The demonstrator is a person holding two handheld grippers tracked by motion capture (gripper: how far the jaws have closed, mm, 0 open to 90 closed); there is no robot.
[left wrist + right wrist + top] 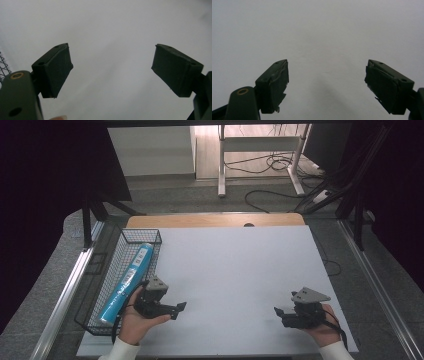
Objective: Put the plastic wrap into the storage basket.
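Both matte black claws gaped wide and held nothing: the left claw [177,310] near the basket, the right claw [280,312] well apart to the right, each low over the smooth white worktop [235,270]. A glossy blue tube [127,282] lay lengthwise in the black wire basket [117,265] at the left edge.

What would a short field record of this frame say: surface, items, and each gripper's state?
surface: white mat on a table
basket: black wire, at the mat's left edge
tube: blue, lying lengthwise in the basket
left gripper: open, holding nothing, beside the basket
right gripper: open, holding nothing, near the mat's right front
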